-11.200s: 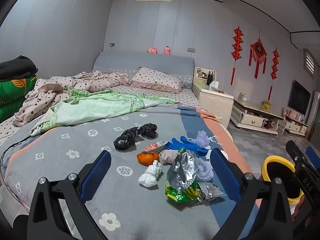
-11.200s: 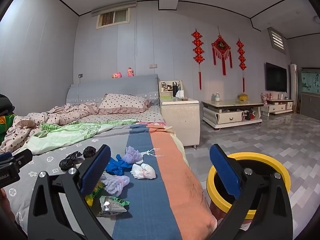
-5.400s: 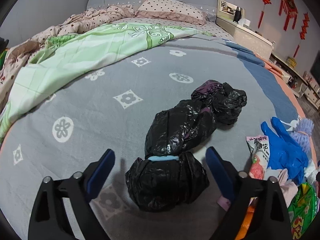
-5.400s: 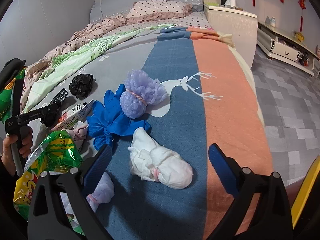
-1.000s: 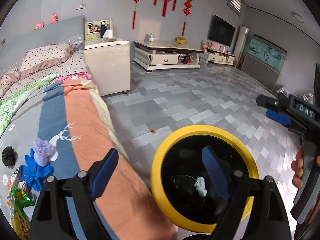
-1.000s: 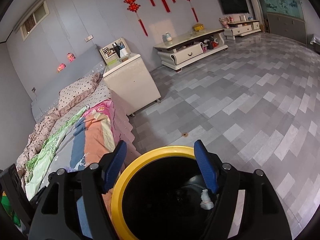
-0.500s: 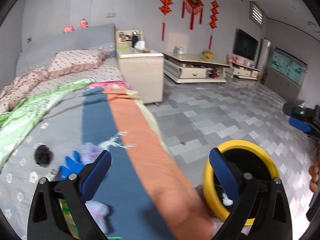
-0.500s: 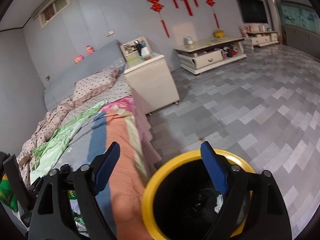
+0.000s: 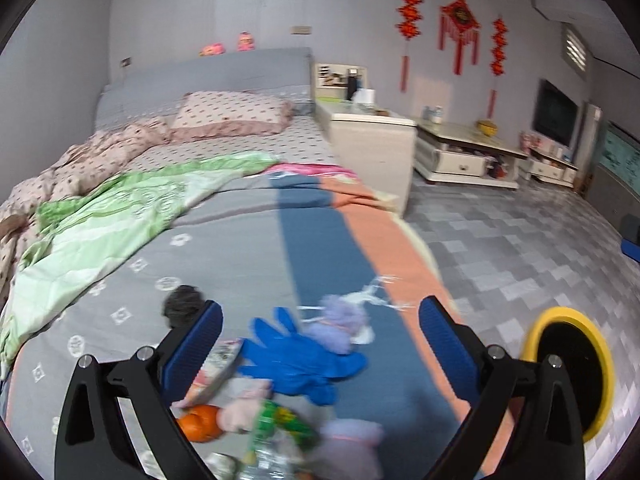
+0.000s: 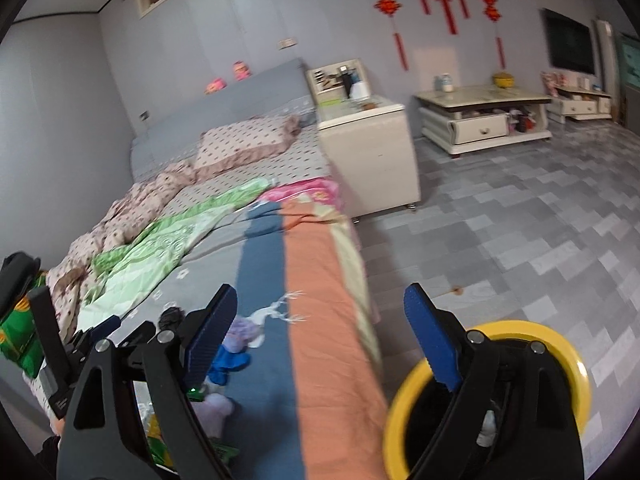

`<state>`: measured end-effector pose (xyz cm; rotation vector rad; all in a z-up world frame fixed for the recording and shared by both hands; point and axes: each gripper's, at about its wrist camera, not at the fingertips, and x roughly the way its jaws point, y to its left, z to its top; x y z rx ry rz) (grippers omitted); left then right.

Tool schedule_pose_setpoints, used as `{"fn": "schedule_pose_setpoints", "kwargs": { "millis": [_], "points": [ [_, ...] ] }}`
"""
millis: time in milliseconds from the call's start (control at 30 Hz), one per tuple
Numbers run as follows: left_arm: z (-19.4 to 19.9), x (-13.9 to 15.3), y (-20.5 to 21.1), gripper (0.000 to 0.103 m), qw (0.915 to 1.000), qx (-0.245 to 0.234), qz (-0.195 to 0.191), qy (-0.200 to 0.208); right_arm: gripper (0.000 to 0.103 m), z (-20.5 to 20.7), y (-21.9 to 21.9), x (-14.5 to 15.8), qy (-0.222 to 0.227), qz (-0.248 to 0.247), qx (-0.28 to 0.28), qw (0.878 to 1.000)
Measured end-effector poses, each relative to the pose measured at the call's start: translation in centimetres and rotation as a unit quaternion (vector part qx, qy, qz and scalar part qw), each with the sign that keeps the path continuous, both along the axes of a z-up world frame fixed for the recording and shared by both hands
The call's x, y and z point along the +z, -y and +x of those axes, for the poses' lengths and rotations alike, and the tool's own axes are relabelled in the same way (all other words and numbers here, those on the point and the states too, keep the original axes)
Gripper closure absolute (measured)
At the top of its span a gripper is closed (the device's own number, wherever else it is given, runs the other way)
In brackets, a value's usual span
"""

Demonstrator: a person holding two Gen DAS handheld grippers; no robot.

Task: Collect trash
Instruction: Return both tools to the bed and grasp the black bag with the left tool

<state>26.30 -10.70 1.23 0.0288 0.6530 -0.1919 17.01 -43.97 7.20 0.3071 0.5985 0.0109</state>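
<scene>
A heap of trash lies on the bed's grey, blue and orange blanket (image 9: 320, 240). It includes a blue glove (image 9: 296, 356), a lilac bundle (image 9: 340, 320), a black bag ball (image 9: 182, 308), an orange piece (image 9: 200, 428) and a green snack bag (image 9: 280, 424). My left gripper (image 9: 320, 320) hangs open above the heap, holding nothing. My right gripper (image 10: 320, 300) is open and empty over the bed's edge. The yellow-rimmed black bin (image 10: 520, 328) stands on the floor just under its right finger, with a white scrap (image 10: 486, 428) inside. In the left wrist view the bin (image 9: 600, 360) sits at the lower right.
A white nightstand (image 9: 372, 148) stands beside the bed, with a low TV cabinet (image 9: 464, 152) behind it. A green quilt (image 9: 120, 216) and a dotted pillow (image 9: 232, 114) cover the far half of the bed. Grey tiled floor (image 9: 520, 248) stretches to the right.
Both views have swung left from above the bin to the bed and the trash heap. Both grippers' jaws stand wider than a second ago. The bin has slid to the lower right.
</scene>
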Motion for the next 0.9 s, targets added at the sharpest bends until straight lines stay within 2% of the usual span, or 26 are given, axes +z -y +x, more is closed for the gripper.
{"fn": "schedule_pose_setpoints", "kwargs": {
  "millis": [167,367,600,900],
  "points": [
    [1.8,-0.7,-4.0,0.008,0.9993,0.038,0.000,-0.008,0.021,3.2,-4.5,-0.1,-0.008,-0.003,0.031,0.999],
    [4.2,-2.2,-7.6,0.008,0.9969,0.074,0.016,-0.020,0.021,7.1,-9.2,-1.9,-0.028,-0.009,0.062,0.998],
    [7.4,-5.5,-10.8,0.008,0.9931,0.105,0.021,-0.048,0.021,11.6,-13.7,-6.0,-0.056,-0.021,0.094,0.994],
    [11.6,-10.0,-13.9,0.008,0.9867,0.140,0.017,-0.082,0.022,17.3,-17.0,-12.2,-0.092,-0.034,0.105,0.990]
  ]
}}
